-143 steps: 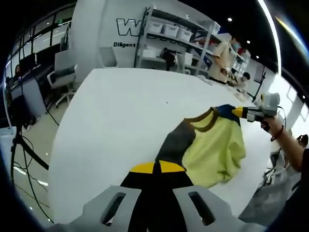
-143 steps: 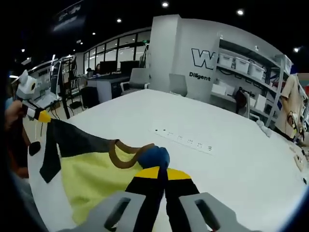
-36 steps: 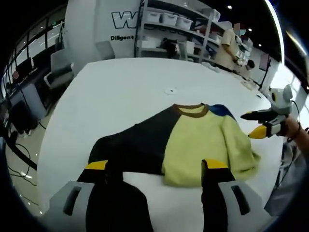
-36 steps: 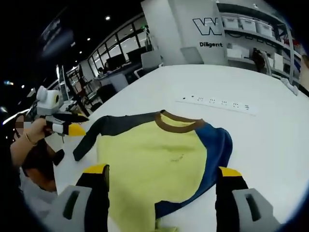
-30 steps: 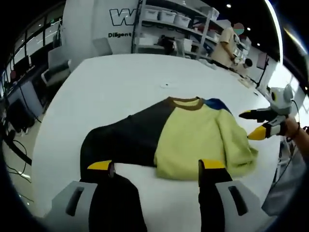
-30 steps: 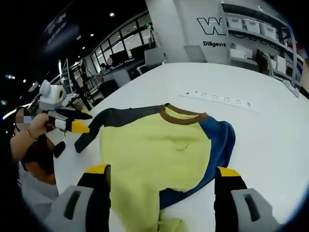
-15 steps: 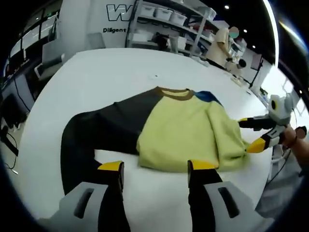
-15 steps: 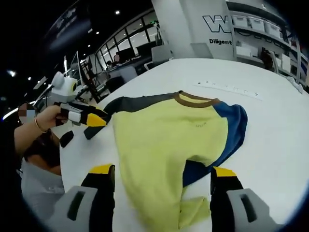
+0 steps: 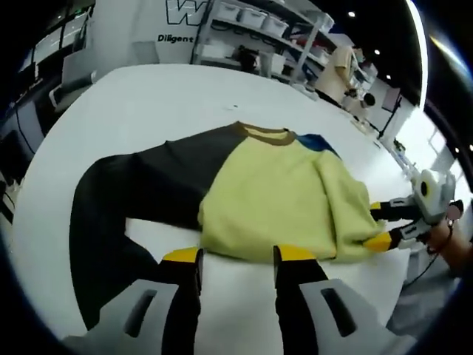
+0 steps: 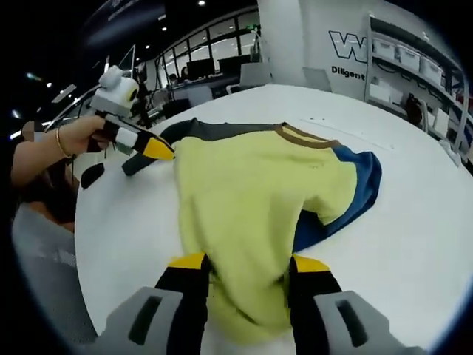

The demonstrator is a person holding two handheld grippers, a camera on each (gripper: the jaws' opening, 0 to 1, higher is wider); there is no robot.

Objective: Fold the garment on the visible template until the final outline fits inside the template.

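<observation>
A long-sleeved garment [image 9: 281, 200] lies flat on the white table [image 9: 148, 96]: yellow body, brown collar [image 9: 262, 132], dark sleeve [image 9: 126, 200], blue sleeve [image 10: 355, 192]. My left gripper [image 9: 238, 255] is open, its yellow tips just short of the yellow hem. In the same view my right gripper [image 9: 378, 224], held in a hand, sits at the hem's right corner. In the right gripper view my right gripper [image 10: 249, 262] is open with the bunched yellow cloth [image 10: 244, 185] lying between its jaws. The left gripper [image 10: 151, 151] touches the garment's edge by the dark sleeve.
The table [image 10: 414, 244] is round-edged, with bare white surface beyond the collar and to the right. Shelves with white bins [image 9: 251, 15] and a standing person [image 9: 344, 66] are behind it. Desks and chairs [image 10: 251, 74] stand further off.
Both grippers have come down to the garment's hem and their jaws have narrowed. The yellow cloth now lies between the right jaws; before, both stood wide open above the shirt.
</observation>
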